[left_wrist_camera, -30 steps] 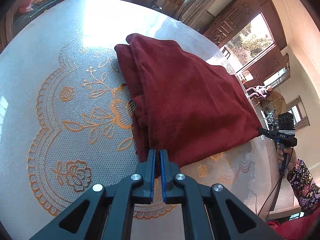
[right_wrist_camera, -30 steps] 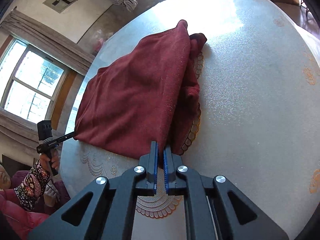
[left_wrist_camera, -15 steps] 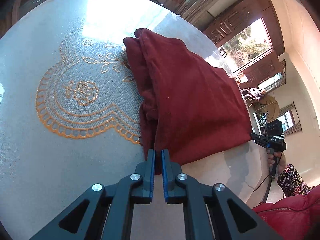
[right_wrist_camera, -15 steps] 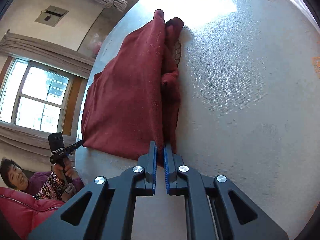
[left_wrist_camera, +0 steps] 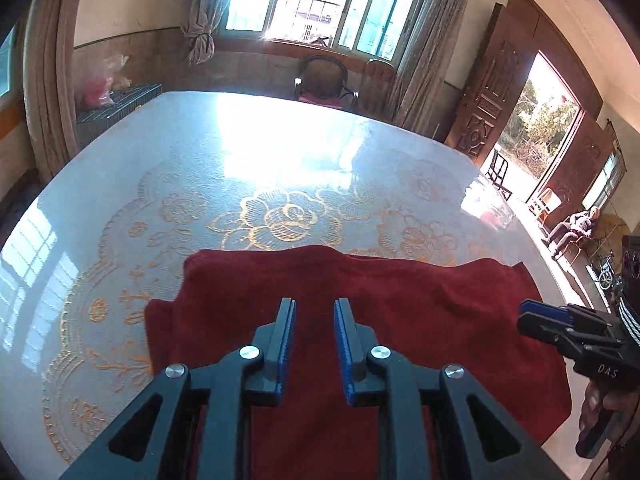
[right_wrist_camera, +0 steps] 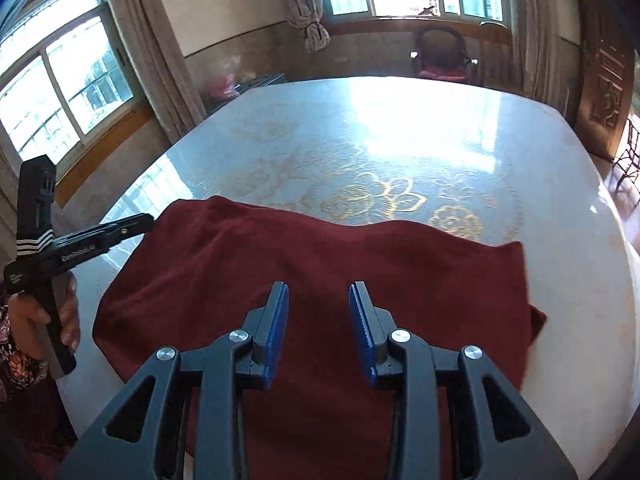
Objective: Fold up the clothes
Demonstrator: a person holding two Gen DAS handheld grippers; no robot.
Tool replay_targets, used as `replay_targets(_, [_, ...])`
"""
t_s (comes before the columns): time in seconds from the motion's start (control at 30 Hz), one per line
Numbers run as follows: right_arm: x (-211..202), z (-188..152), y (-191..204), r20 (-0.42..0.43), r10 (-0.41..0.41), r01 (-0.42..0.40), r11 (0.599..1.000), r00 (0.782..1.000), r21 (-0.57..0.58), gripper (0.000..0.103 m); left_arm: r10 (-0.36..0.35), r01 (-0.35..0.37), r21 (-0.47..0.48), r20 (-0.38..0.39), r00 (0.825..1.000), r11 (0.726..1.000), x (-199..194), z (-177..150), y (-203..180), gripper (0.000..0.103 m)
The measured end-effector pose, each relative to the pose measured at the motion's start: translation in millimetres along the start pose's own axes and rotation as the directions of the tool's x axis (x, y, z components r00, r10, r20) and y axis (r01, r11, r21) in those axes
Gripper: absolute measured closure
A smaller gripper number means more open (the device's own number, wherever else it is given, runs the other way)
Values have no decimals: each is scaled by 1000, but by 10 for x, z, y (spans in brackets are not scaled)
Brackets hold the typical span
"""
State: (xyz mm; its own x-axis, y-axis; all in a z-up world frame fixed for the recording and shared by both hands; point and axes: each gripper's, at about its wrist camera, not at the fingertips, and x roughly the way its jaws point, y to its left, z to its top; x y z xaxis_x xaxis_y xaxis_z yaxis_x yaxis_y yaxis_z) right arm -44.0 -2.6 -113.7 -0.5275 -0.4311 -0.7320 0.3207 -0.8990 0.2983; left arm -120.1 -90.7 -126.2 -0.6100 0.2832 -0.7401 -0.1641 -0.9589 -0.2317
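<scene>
Red cloth point(left_wrist_camera: 420, 320) lies flat on the table point(left_wrist_camera: 280, 152), close to the near edge, folded into a wide, thick pad. One bit sticks out at its left near corner in the left view, where a lower layer peeks past the top one. The far edge of the cloth is a little wavy and lies on the gold flowers point(left_wrist_camera: 280, 220) drawn on the table top.

The left claw point(left_wrist_camera: 315, 344) hangs over the near part of the cloth and points to the far side of the table. Its blue pads point(left_wrist_camera: 286, 340) are apart, with a gap between them, and nothing is in them. I cannot tell if the tips touch the cloth.

The right claw point(right_wrist_camera: 319, 332) is over the cloth too, near its middle, and points the same way. Its pads point(right_wrist_camera: 276, 336) are spread wider, and it holds nothing.

In the right view a hand point(right_wrist_camera: 48, 320) grips the left claw's handle at the left side of the table, with a flowered sleeve point(right_wrist_camera: 16, 364) at the wrist. That claw's tips reach to the cloth's left far corner. In the left view the right claw point(left_wrist_camera: 532, 316) comes in from the right, over the cloth's right edge, with fingers point(left_wrist_camera: 600, 408) curled round its handle.

A chair point(left_wrist_camera: 320, 80) stands past the far edge, under the window point(left_wrist_camera: 320, 0).
</scene>
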Motion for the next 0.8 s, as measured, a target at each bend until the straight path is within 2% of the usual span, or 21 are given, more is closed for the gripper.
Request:
replay_targets(0.07, [327,19,17,-51,126,-122,990,991,75,68,40,-39,27,-52,998,999,203,-56,-31,84])
replay_targets(0.1, [450,14,-14,-75,147,-138,984,986,110,68,55,-53,28,-67,996,998,225,-103,-13,84])
replay_targets(0.17, [537,-26,-165,-88,149,-134,979,985,155,68,33,-33,14,-42,999,999,200,-193,110,84])
replay_targets(0.33, [154,-157,-934,34,87,-93,942,996,323,71,-34,34,3,-8,999,999,143,-284,312,85])
replay_targets(0.37, [69,-199,-1100,47,43,-57,933,998,354,69,-43,43,-5,-7,999,999,141,-288,336,85])
replay_targets(0.43, [-66,-280,-1402,78,-15,-18,913,997,407,81,-55,55,-15,-7,998,998,139,-293,367,85])
replay_targets(0.5, [-202,-375,-1639,110,-51,-5,888,993,460,87,-59,59,-17,-8,998,998,129,-298,382,85])
replay_targets(0.57, [-315,-389,-1733,115,-89,23,879,989,476,90,-63,63,-21,-8,998,998,124,-299,402,85])
replay_targets(0.63, [-395,-312,-1697,126,-98,27,881,987,473,86,-72,72,-28,-7,997,997,128,-298,432,85])
replay_targets(0.7, [-368,-166,-1545,143,-50,-15,906,989,423,77,-81,80,-34,-7,997,996,135,-297,475,85])
replay_targets(0.8, [-131,36,-1326,118,37,-75,935,992,346,71,-87,87,-38,-7,996,995,141,-294,545,85])
